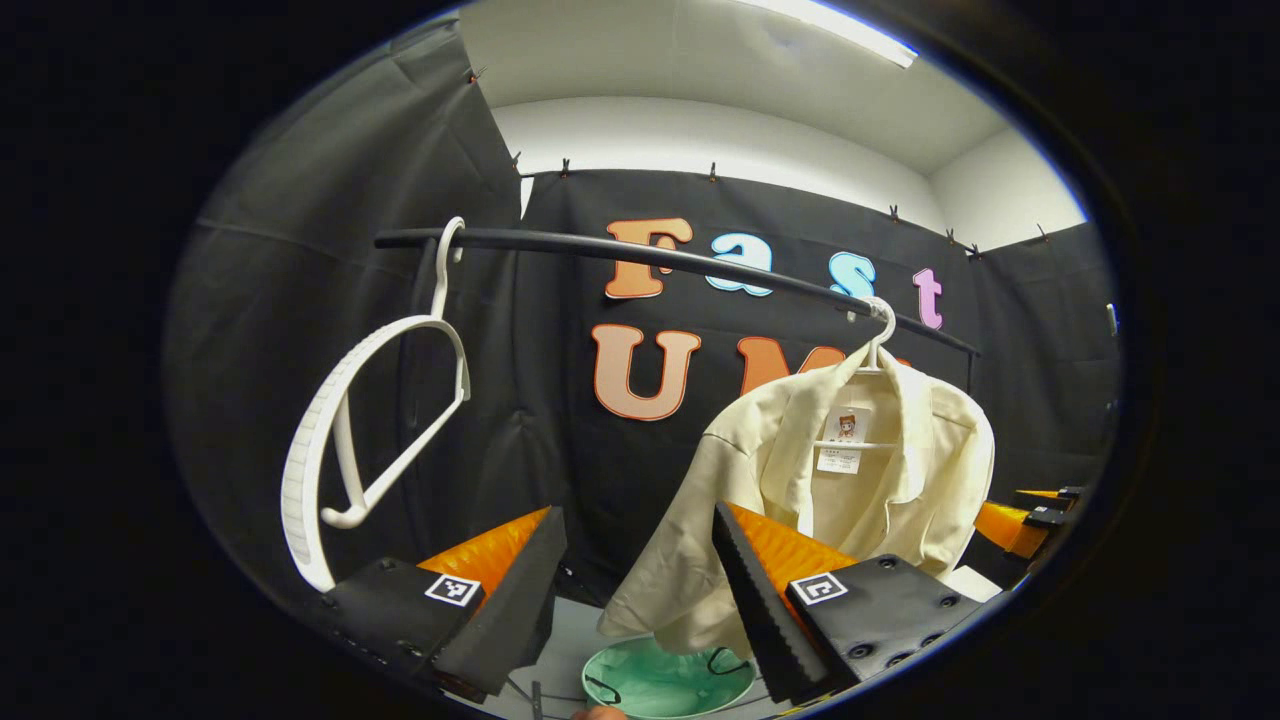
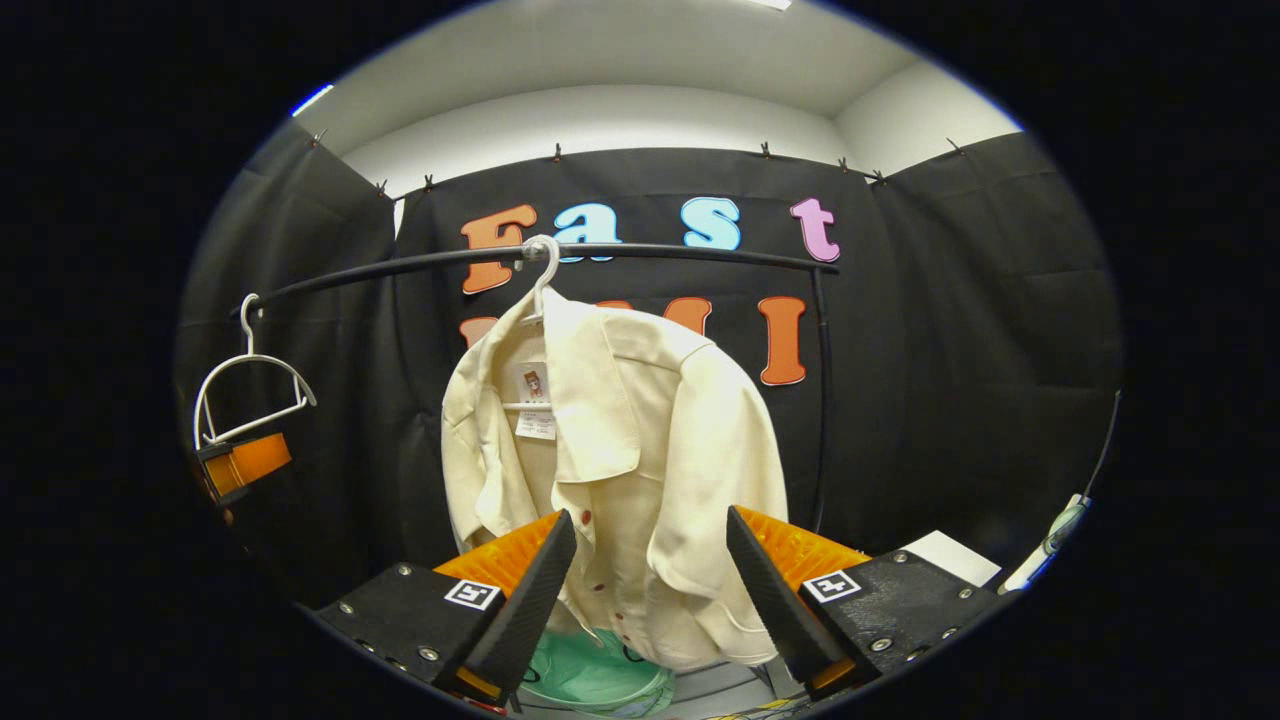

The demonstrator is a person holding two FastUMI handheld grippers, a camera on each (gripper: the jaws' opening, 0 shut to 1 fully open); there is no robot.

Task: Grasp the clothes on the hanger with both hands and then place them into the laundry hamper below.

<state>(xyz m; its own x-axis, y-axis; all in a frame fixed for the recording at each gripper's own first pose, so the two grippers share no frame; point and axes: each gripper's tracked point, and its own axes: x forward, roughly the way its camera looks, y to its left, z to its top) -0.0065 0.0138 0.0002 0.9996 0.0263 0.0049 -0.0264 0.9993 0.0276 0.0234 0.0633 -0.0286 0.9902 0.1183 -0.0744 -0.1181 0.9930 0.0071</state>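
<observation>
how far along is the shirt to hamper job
Nothing is done: the cream shirt hangs on its hanger on the rail. Both the left gripper and right gripper are open, holding nothing. Grasping, lifting off and dropping into the green hamper all remain.

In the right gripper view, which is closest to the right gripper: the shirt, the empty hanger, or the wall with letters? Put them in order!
1. Cream shirt: hanging just beyond the right gripper.
2. Empty white hanger: far left on the rail.
3. Black cloth wall: behind everything.

Bright ceiling strip light (image 1: 830, 25), sharp focus, dim lower areas, fisheye-bent edges
</observation>
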